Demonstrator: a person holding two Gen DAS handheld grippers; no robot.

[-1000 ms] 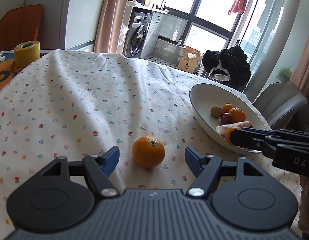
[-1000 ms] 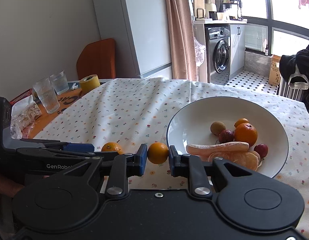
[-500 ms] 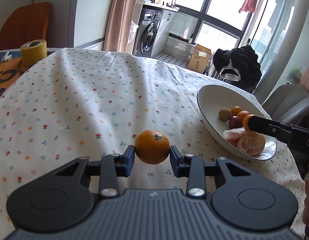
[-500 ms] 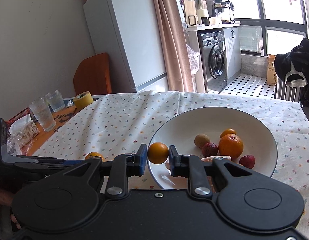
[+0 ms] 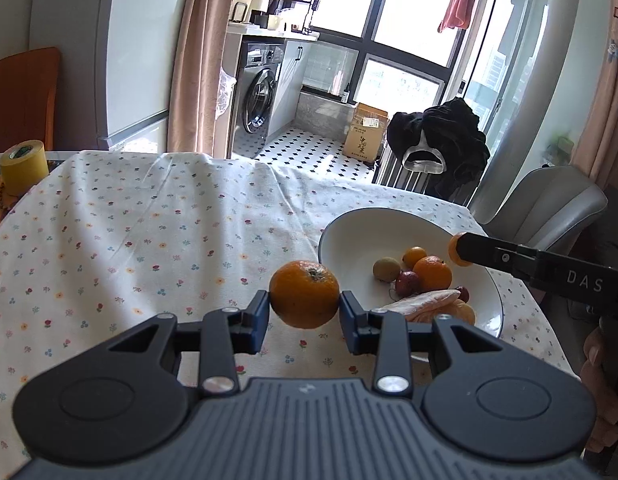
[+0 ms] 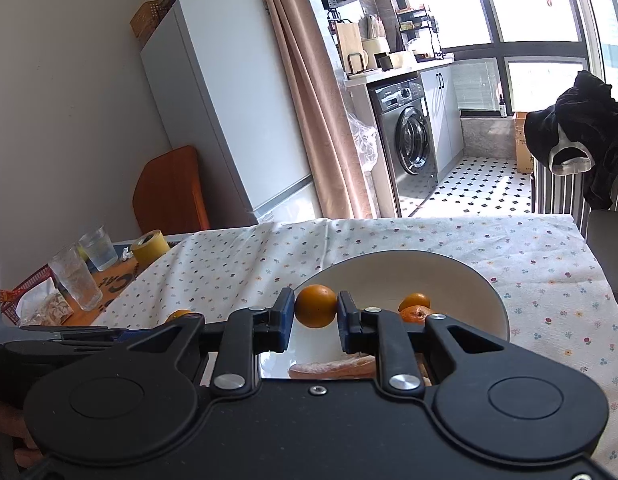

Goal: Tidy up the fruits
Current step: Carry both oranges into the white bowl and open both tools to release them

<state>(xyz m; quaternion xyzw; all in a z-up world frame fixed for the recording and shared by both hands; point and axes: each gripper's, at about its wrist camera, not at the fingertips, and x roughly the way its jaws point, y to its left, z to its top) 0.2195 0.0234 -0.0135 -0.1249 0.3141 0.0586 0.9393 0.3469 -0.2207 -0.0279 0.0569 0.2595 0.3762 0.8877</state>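
My left gripper (image 5: 304, 314) is shut on a large orange (image 5: 304, 294), held above the flowered cloth just left of the white bowl (image 5: 365, 222). My right gripper (image 6: 316, 320) is shut on a small orange (image 6: 316, 305) and hovers over the bowl (image 6: 461, 276). From the left wrist view the right gripper's tip with that small orange (image 5: 454, 249) shows above the bowl's right rim. The bowl holds two oranges (image 5: 432, 273), a brownish fruit (image 5: 386, 269), small red fruits (image 5: 407, 282) and peeled citrus pieces (image 5: 427, 304).
A roll of yellow tape (image 6: 150, 248) and two drinking glasses (image 6: 75, 278) stand at the table's left end on an orange mat. A grey chair (image 5: 549, 210) sits beyond the bowl. A person's hand (image 5: 601, 384) holds the right gripper's handle.
My left gripper closed on the large orange and lifted it off the cloth toward the bowl. My right gripper carried the small orange up and over the bowl.
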